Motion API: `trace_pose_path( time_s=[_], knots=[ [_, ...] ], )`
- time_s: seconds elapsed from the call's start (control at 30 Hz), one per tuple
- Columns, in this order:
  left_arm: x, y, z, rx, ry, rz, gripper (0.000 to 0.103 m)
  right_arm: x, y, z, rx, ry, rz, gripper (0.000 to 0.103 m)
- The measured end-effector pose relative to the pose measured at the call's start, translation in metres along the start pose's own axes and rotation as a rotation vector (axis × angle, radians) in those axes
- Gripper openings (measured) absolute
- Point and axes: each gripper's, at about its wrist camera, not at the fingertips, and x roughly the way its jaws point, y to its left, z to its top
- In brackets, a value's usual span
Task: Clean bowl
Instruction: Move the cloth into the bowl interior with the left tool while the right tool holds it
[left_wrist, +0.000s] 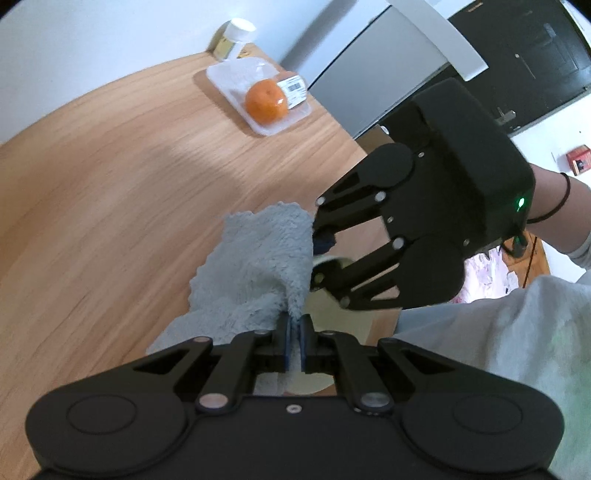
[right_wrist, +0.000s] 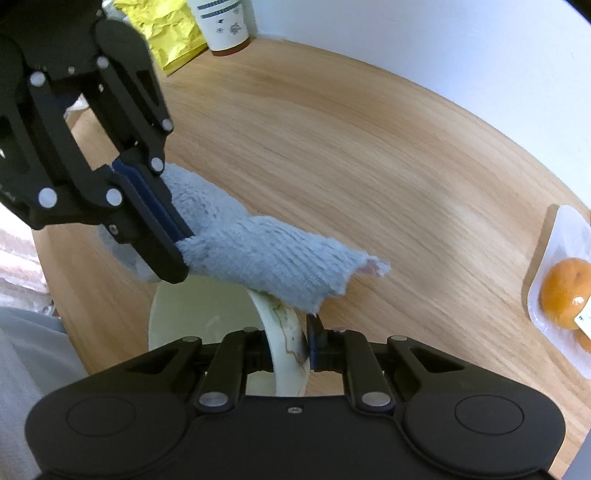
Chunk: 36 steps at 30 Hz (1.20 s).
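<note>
Bowl (right_wrist: 284, 332), pale and cream-coloured, is held tipped on its side over the near edge of the wooden table (right_wrist: 369, 147), its rim clamped between the fingers of the right gripper (right_wrist: 291, 345). Brown stains streak that rim. The left gripper (left_wrist: 294, 345) is pinched tight on a fluffy blue-grey cloth (right_wrist: 258, 258), which drapes over the bowl's upper edge.

A hard wipe could lever the bowl out of its thin rim grip (it hangs partly off the table, so a slip likely means a fall). The cloth might also bunch and skip the stained strip.

Well apart, a white tray (left_wrist: 225, 79) holds an orange (left_wrist: 266, 101) under wrap; what the paper cup (right_wrist: 221, 22) holds cannot be told.
</note>
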Motion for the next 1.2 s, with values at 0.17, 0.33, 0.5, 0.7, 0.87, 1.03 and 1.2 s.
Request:
trace_pose_path(
  time_s=[0.17, 0.33, 0.5, 0.7, 0.87, 1.03, 1.2],
  knots=[
    [0.011, 0.006, -0.011, -0.034, -0.003, 0.003, 0.004, -0.019, -0.007, -0.003, 0.056, 0.002, 0.017, 0.013],
    [0.014, 0.015, -0.017, -0.079, -0.047, -0.007, 0.004, -0.014, -0.021, 0.003, 0.098, -0.001, 0.03, 0.013],
    [0.011, 0.02, -0.021, -0.111, -0.084, -0.014, 0.004, 0.021, -0.047, -0.01, 0.152, -0.012, 0.043, 0.013],
    [0.0, 0.018, -0.035, -0.129, -0.136, -0.01, 0.004, 0.066, -0.078, -0.025, 0.213, -0.028, 0.057, 0.013],
    [-0.011, 0.024, -0.053, -0.185, -0.208, 0.005, 0.004, 0.108, -0.074, -0.031, 0.268, -0.038, 0.077, 0.013],
    [-0.018, 0.027, -0.075, -0.232, -0.235, 0.047, 0.004, 0.158, -0.077, -0.032, 0.288, -0.041, 0.086, 0.013],
    [-0.021, 0.03, -0.088, -0.255, -0.256, 0.156, 0.004, 0.173, -0.076, -0.027, 0.301, -0.036, 0.091, 0.015]
  ],
)
